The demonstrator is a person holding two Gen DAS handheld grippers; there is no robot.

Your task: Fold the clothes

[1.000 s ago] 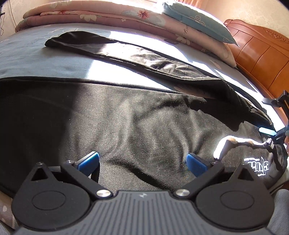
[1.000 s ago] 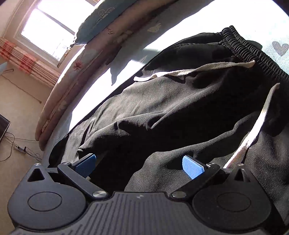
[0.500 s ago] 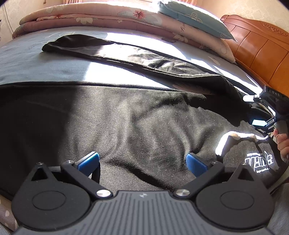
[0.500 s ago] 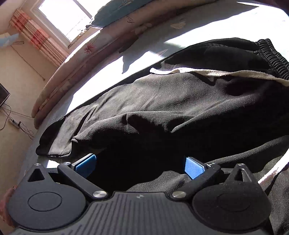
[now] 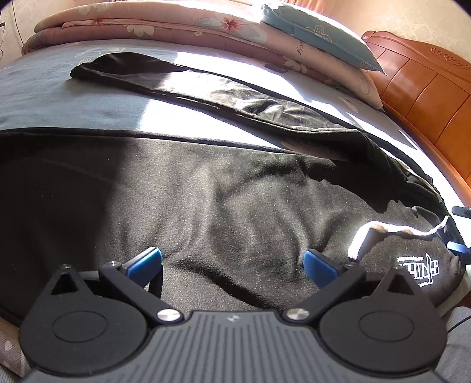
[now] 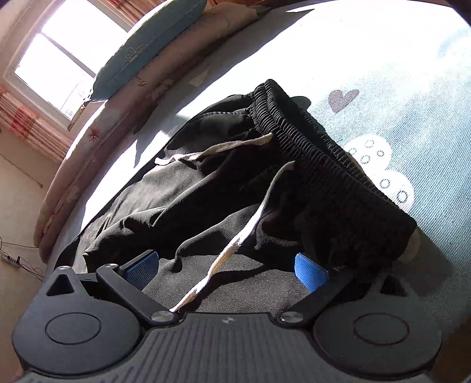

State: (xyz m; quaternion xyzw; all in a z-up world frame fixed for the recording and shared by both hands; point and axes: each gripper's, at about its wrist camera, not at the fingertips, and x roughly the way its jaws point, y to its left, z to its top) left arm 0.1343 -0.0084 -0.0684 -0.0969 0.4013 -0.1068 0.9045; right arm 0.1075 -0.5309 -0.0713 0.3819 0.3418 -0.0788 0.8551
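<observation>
A pair of black trousers [image 5: 223, 200] lies spread on the bed, one leg [image 5: 164, 82] stretching to the far left. A white printed logo [image 5: 418, 268] shows on the near right of the cloth. My left gripper [image 5: 232, 262] hovers open just over the near leg, nothing between its blue pads [image 5: 144, 262]. In the right wrist view the elastic waistband [image 6: 318, 153] and two pale drawstrings [image 6: 250, 227] lie ahead. My right gripper [image 6: 225, 269] is open above the cloth by the waist, one drawstring running between its fingers.
Folded floral quilts [image 5: 164, 23] and a teal pillow [image 5: 321, 35] line the far side of the bed. A wooden headboard [image 5: 424, 97] stands at the right. The printed grey sheet [image 6: 397, 88] lies beyond the waistband. A window [image 6: 59, 59] is at upper left.
The right gripper has swung toward the waistband, which now fills its view, with a drawstring between its fingers. The left gripper has barely moved; the right gripper is nearly out of its view.
</observation>
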